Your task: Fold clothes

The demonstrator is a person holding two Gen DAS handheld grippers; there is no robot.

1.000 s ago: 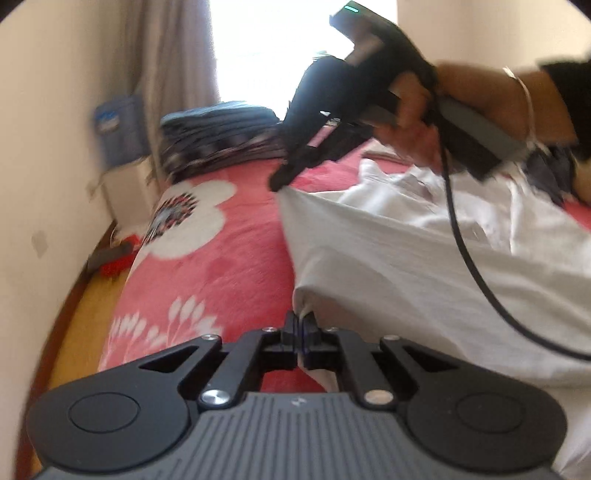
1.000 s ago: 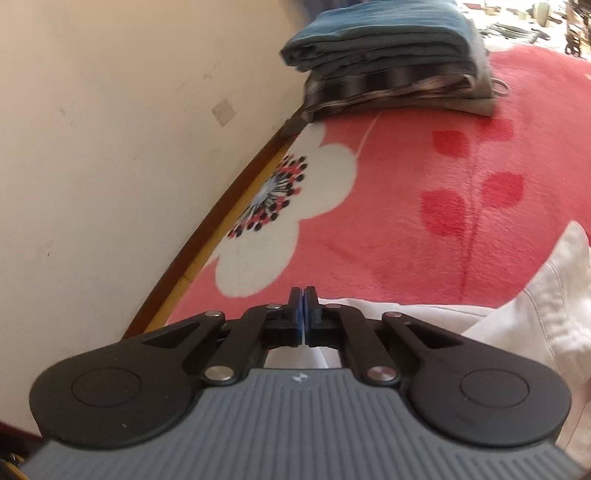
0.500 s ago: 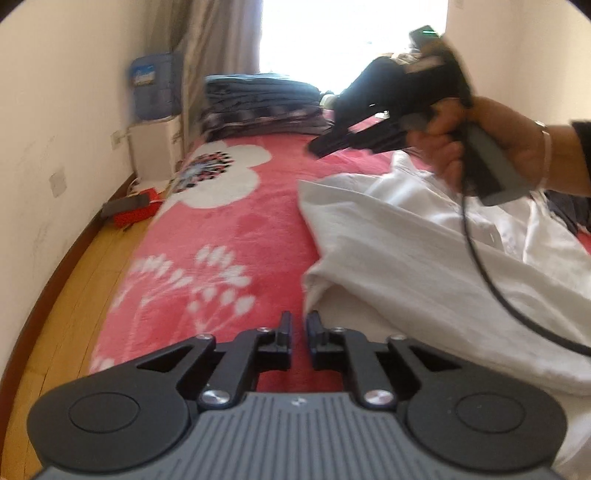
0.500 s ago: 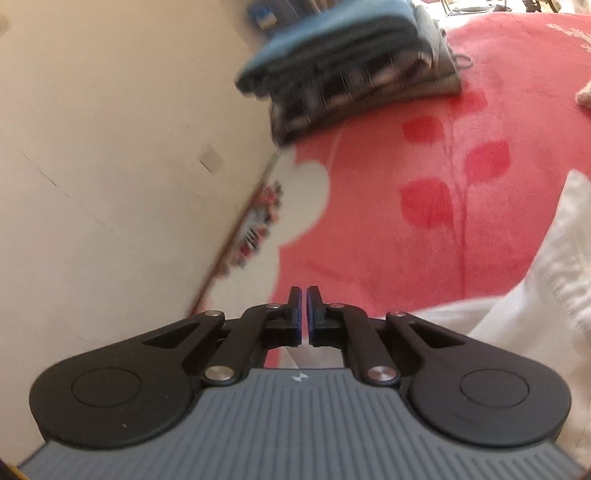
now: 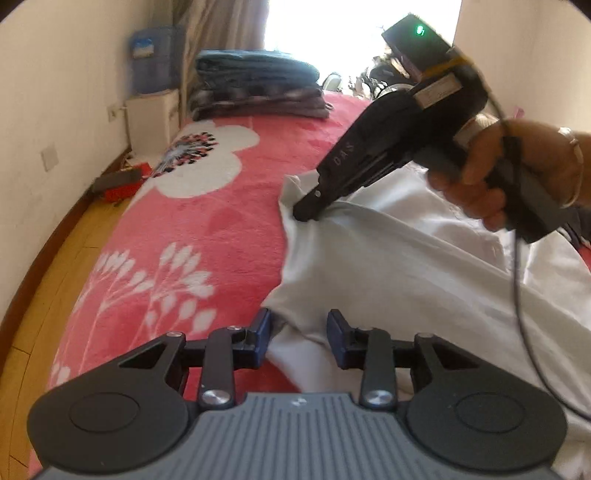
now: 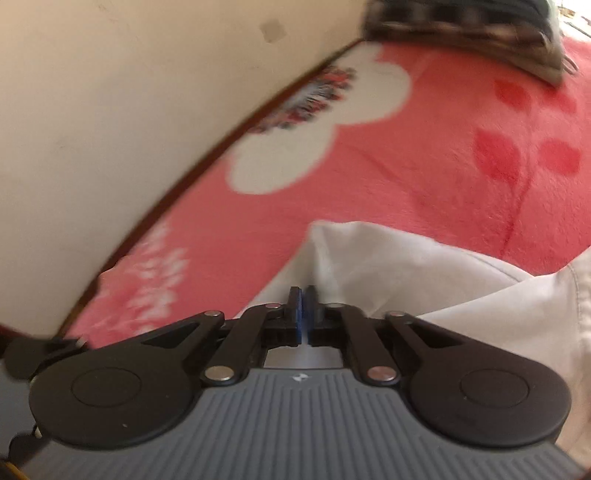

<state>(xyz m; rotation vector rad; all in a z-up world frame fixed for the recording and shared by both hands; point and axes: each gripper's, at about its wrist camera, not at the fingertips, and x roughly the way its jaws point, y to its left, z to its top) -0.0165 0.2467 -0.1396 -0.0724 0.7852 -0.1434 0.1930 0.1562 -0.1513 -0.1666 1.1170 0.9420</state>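
A white shirt lies crumpled on the pink floral blanket of a bed. My left gripper stands open at the shirt's near edge, and a fold of the cloth sits between its fingers. In the left wrist view a hand holds my right gripper with its tip down at the shirt's far left corner; wrinkles spread from there. In the right wrist view my right gripper is shut, and a raised fold of the white shirt runs up to its fingertips.
A stack of folded dark clothes sits at the far end of the bed, blurred in the right wrist view. Left of the bed are a wooden floor, a wall, a white box, a blue container and a red item.
My left gripper, shut on the shirt's edge a second ago, has opened wide. My right gripper lifted clear of the shirt, then came down onto its far corner.
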